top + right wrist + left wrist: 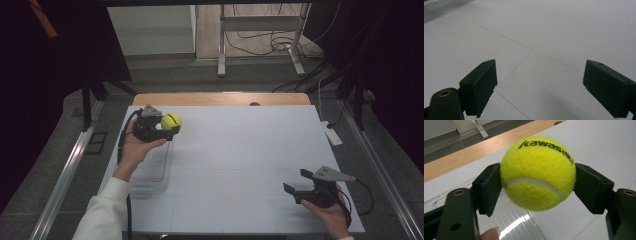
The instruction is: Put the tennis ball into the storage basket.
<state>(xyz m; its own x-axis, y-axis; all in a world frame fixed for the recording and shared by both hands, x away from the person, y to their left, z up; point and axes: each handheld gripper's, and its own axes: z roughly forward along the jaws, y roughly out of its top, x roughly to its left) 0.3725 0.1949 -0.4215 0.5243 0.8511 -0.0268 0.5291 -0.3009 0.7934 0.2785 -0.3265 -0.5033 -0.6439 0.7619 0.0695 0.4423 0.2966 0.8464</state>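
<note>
The left gripper (537, 185) holds the yellow tennis ball (537, 173) by its 2 sides, above what seems a clear plastic tray (152, 170) on the tabletop (240, 165). The ball is probably light, fuzzy, slightly springy. The right gripper (296, 184) is wide open, empty.

Left gripper (169, 125) held raised at the far left, jaws pointing right, clamped on something round — both pads (487, 188) pressed against its sides. Left hand (135, 145) cupped beneath the body, forearm in a white sleeve (102, 212). Right gripper (295, 185) held low at the near right — jaws wide apart, nothing between. Right hand (330, 212) wrapped around its body.
</note>
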